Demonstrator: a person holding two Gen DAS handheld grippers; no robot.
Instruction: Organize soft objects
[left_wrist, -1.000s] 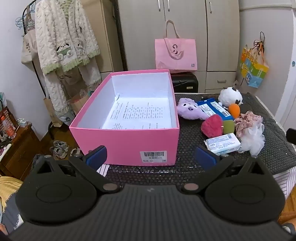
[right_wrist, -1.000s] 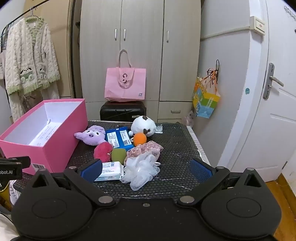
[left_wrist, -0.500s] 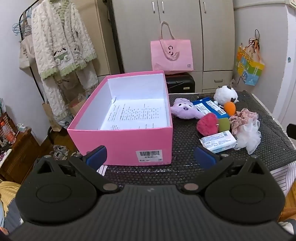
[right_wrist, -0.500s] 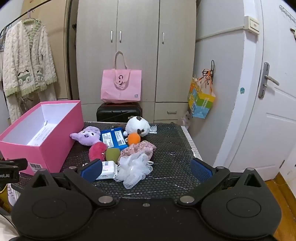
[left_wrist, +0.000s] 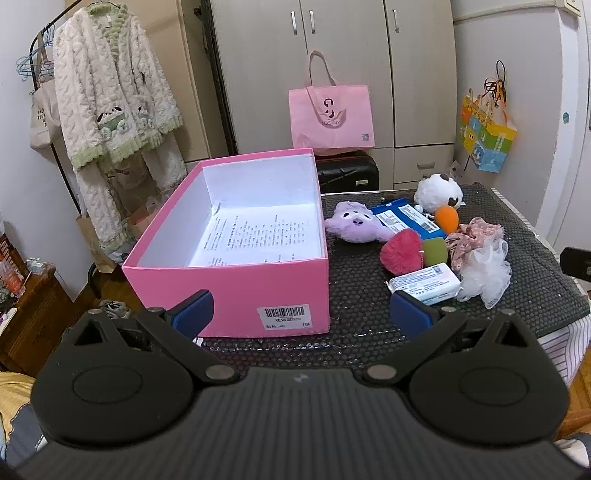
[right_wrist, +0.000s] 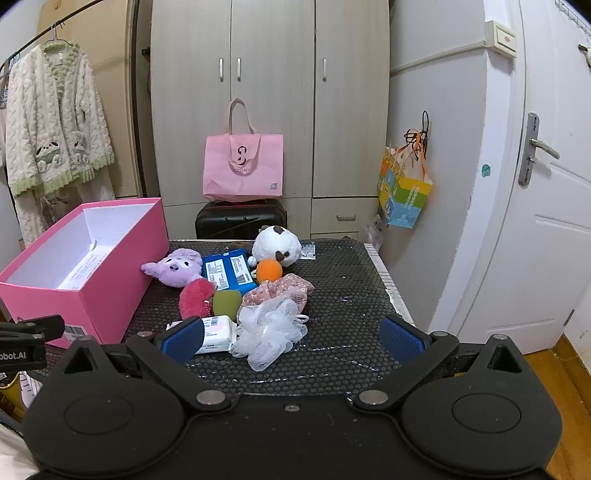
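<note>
**Both grippers held wide before a table of soft things**

The left gripper (left_wrist: 299, 314) hangs short of the table's near edge, its blue pads spread far apart with nothing between them. Dead ahead at 12 o'clock sits the pink box (left_wrist: 236, 284), open-topped, a printed sheet (left_wrist: 258, 236) lying on its floor.

The right gripper (right_wrist: 291, 338) also has its jaws wide apart and empty, above the near edge of the black mesh-covered table (right_wrist: 343, 273). The soft objects lie clustered at its 11 to 12 o'clock, just right of the box. Nearest is the white mesh pouf (right_wrist: 269, 332), touching a white wrapped pack (right_wrist: 218, 334) at its 9 o'clock. Behind them lie a floral scrunchie (right_wrist: 284, 290), a green sponge (right_wrist: 227, 302) and a red fluffy puff (right_wrist: 195, 295). Farther back come a purple plush (right_wrist: 177, 267), a blue packet (right_wrist: 227, 271), an orange ball (right_wrist: 269, 270) and a white round plush (right_wrist: 277, 245).

Beyond the table, a pink tote bag (right_wrist: 243, 168) stands on a black suitcase (right_wrist: 240, 219) against the wardrobe (right_wrist: 269, 92).
</note>
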